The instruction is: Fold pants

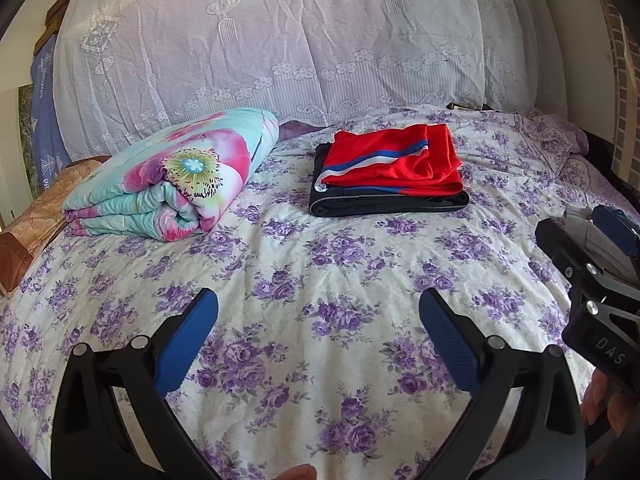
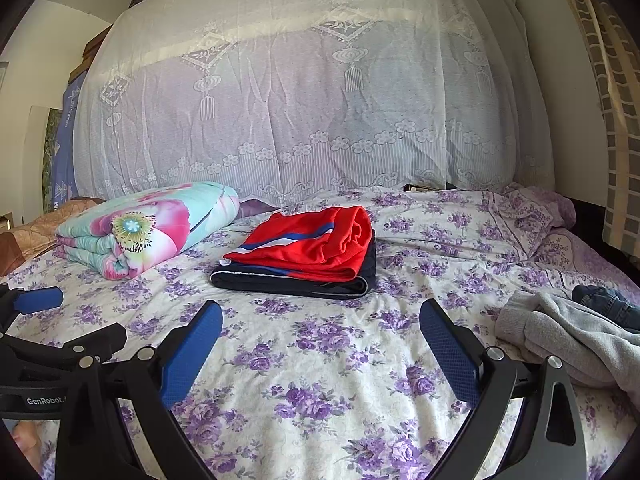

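Folded red pants with a blue and white stripe (image 1: 400,162) lie on top of folded dark navy pants (image 1: 384,202) on the bed; both show in the right wrist view, red (image 2: 312,244) over navy (image 2: 292,282). Grey pants (image 2: 568,332) lie crumpled at the right, beside a bit of blue denim (image 2: 612,306). My left gripper (image 1: 318,340) is open and empty above the floral sheet, well short of the stack. My right gripper (image 2: 320,344) is open and empty, just in front of the stack, left of the grey pants.
A folded flowered quilt (image 1: 172,184) lies at the left of the bed. A lace cover (image 1: 280,40) drapes the headboard behind. The floral sheet (image 1: 320,280) spreads under both grippers. A pillow (image 2: 532,216) sits at the far right.
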The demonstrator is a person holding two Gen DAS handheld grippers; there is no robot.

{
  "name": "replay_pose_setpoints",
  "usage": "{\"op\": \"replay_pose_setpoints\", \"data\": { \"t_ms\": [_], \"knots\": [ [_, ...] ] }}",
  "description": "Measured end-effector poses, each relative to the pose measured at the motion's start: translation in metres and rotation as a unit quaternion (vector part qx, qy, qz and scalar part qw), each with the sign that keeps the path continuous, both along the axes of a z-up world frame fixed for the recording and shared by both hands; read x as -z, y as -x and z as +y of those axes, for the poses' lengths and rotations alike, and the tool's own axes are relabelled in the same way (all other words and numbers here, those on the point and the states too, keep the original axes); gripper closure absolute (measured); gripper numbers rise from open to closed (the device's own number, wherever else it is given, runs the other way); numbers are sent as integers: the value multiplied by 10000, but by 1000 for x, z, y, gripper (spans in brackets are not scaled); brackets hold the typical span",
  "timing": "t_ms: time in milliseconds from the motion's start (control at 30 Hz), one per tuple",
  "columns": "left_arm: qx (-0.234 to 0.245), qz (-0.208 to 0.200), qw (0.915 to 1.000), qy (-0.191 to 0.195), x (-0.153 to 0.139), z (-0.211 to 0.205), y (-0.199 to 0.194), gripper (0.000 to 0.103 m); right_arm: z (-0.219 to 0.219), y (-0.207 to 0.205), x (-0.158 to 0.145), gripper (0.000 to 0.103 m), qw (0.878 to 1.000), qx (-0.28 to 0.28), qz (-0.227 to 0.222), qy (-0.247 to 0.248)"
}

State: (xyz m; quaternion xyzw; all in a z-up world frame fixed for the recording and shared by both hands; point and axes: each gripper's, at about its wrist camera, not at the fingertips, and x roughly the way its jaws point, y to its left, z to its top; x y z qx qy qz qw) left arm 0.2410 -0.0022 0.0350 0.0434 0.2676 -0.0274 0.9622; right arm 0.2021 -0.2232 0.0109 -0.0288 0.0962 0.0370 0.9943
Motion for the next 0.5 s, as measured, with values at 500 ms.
{"op": "replay_pose_setpoints", "data": {
  "t_ms": [500],
  "knots": [
    [-13,-9,10000,-6,0,0,0,5,0,0,0,4,10000,13,9,-14]
  ]
}}
